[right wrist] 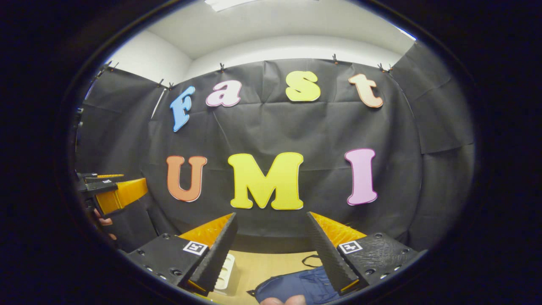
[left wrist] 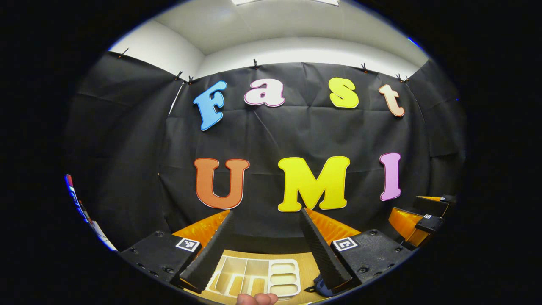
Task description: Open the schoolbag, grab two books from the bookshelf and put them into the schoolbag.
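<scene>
Both the left gripper [left wrist: 267,243] and right gripper [right wrist: 271,245] hang released above the table [right wrist: 271,264], near the schoolbag [right wrist: 292,286] and a white tray [left wrist: 258,275].

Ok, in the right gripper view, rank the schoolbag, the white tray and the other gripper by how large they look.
1. Blue schoolbag, largest, though cut off by the view's lower edge.
2. Left gripper, far off at the left edge.
3. White tray, mostly hidden behind the right gripper, so its rank is unsure.

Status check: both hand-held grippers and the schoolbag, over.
Left hand-held gripper open, empty, above white tray. Right hand-held gripper open, empty. Blue schoolbag on table, untouched. Nothing in the way.
</scene>
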A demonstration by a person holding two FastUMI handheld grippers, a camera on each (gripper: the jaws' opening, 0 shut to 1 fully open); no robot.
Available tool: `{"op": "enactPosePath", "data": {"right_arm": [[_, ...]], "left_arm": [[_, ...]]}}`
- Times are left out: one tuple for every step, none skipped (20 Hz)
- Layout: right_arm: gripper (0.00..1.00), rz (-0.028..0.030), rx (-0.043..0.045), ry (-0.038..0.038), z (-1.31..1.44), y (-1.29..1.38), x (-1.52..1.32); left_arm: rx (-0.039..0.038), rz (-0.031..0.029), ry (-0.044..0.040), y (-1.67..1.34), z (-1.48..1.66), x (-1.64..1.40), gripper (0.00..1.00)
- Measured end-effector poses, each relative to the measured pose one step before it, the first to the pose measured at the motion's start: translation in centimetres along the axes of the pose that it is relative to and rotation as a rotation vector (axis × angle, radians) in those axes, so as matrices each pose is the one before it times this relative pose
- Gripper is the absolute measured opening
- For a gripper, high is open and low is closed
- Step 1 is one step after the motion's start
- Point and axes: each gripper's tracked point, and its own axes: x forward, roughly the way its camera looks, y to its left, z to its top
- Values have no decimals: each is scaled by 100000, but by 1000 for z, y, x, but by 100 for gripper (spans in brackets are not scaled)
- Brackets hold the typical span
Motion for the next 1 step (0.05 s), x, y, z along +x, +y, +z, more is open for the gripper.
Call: {"op": "enactPosePath", "data": {"right_arm": [[96,-383,-471,-217,111,-6,-186]], "left_arm": [[421,90,204,-13,-82,25,98]]}}
